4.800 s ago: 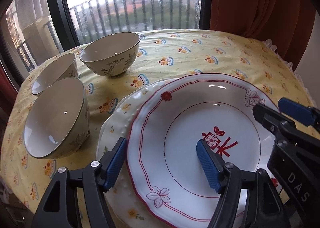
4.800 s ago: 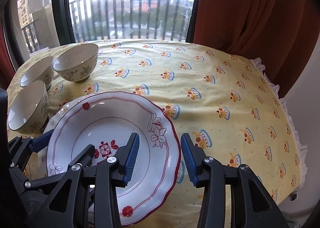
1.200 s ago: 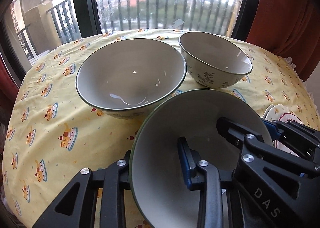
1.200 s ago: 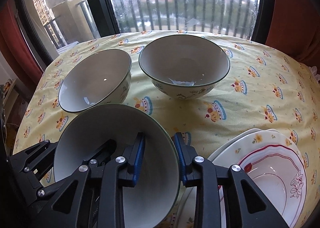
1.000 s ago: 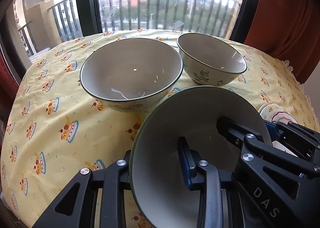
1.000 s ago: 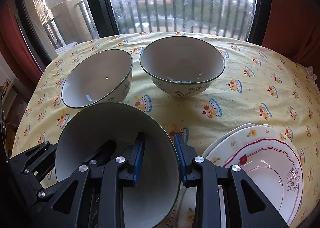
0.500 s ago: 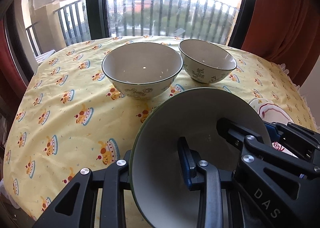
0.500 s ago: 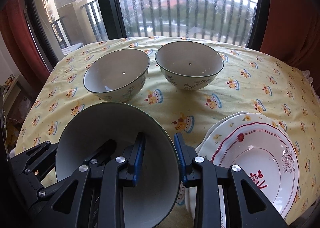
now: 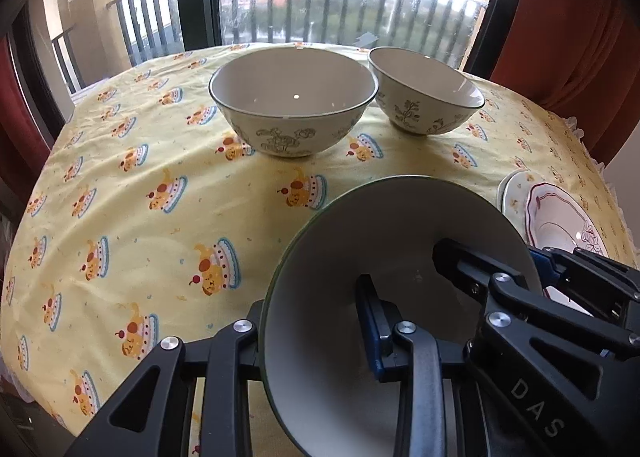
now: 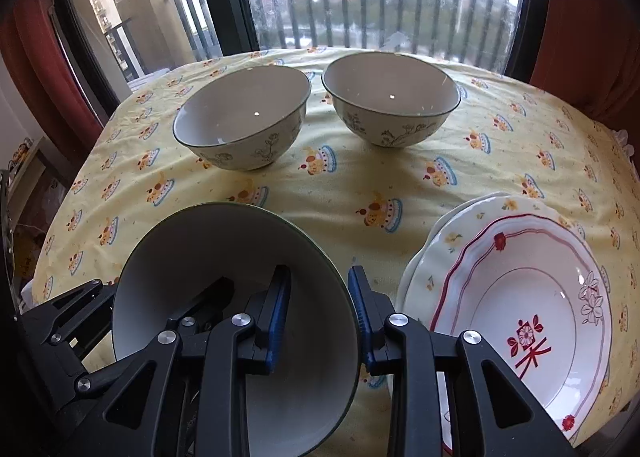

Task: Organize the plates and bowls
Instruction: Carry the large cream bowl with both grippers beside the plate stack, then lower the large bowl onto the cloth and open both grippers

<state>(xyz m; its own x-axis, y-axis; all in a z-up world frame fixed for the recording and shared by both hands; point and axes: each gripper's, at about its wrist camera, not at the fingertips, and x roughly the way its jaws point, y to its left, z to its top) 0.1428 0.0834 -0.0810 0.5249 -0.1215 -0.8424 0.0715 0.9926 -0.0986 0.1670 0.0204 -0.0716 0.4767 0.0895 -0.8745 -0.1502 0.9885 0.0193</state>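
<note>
- You hold the near bowl [image 9: 384, 257] tilted, above the table [image 9: 132, 213]'s front edge.
- Left gripper [image 9: 312, 337] fingers clamp its left rim; right gripper [image 10: 318, 317] fingers clamp its right rim.
- Two bowls [image 10: 244, 125] [image 10: 390, 101] stand upright beyond, side by side.
- Stacked plates [image 10: 520, 297] lie to your right.

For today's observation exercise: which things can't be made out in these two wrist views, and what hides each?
- Held bowl: underside and near rim, left view; both claws and the bottom edge cover them.
- Left claw: its outer finger's pad, behind the bowl wall.
- Lower plate: pattern, right view; the red-rimmed plate covers most.
- Stack's near edge: cut off by the frame.
</note>
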